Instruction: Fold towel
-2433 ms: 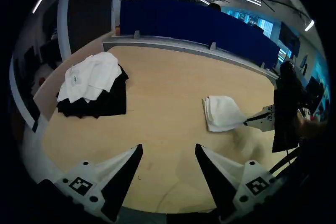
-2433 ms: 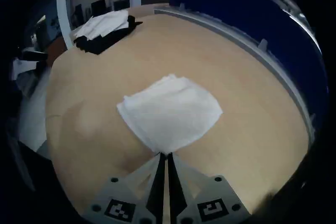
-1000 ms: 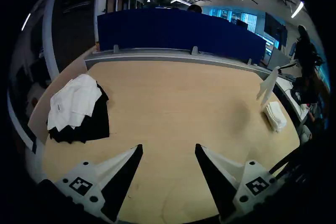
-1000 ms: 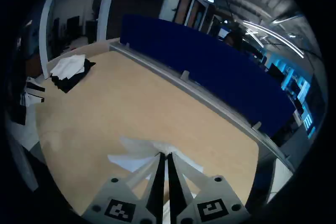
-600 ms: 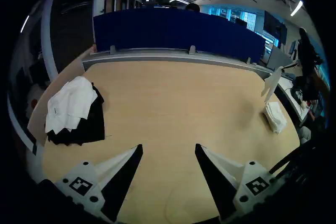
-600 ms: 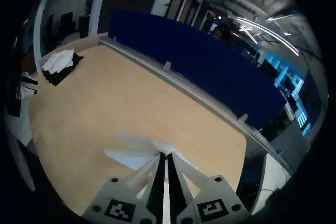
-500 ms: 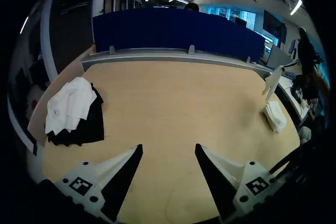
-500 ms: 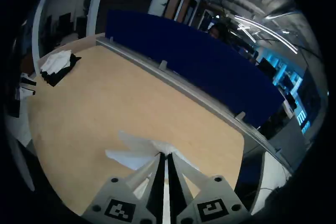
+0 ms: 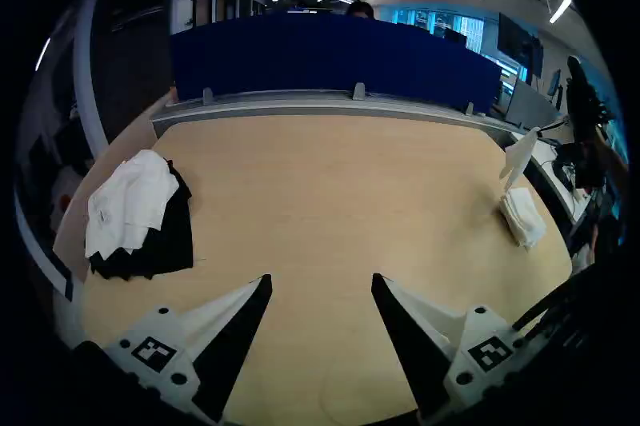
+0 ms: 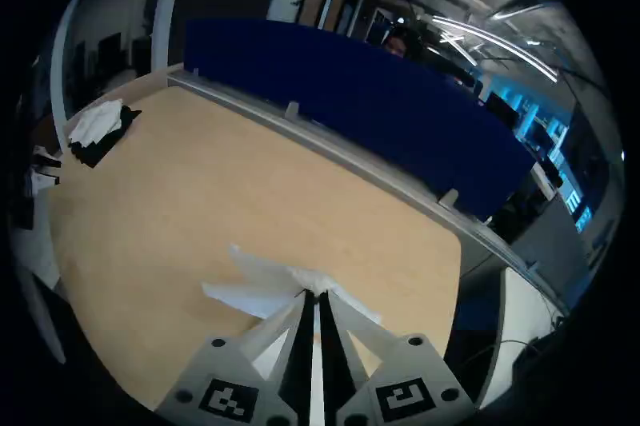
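- The left hand-held gripper point(image 9: 320, 276) hovers above the near part of the tabletop point(image 9: 336, 186). Its two fingers point(image 9: 240, 322) are spread well apart, with nothing between them.
- The right hand-held gripper point(image 10: 316, 292) has its fingers pressed together. Only a thin slit shows between them, and they are clamped on the towel point(image 10: 260, 282).
- In the right gripper view, the white towel bunches at the fingertips. Its folds fan out to the left and, less far, to the right over the light wood.
- In the left gripper view, the towel point(image 9: 522, 216) is a small folded stack at the far right edge of the tabletop. The right hand-held gripper point(image 9: 518, 158) stands over it, tip pointing down onto its upper end.
- Whether the towel's gripped edge is lifted clear of the wood cannot be told from either view.
- A pile of white and black cloth point(image 9: 132, 214) lies at the left edge of the tabletop, well apart from the towel. The white pieces lie on top of the black ones.
- That pile point(image 10: 96, 129) is also seen far off at the left of the right gripper view.
- A blue partition point(image 9: 328, 50) runs along the far side of the tabletop on a grey rail. The top of a person's head point(image 9: 360, 9) shows above it.
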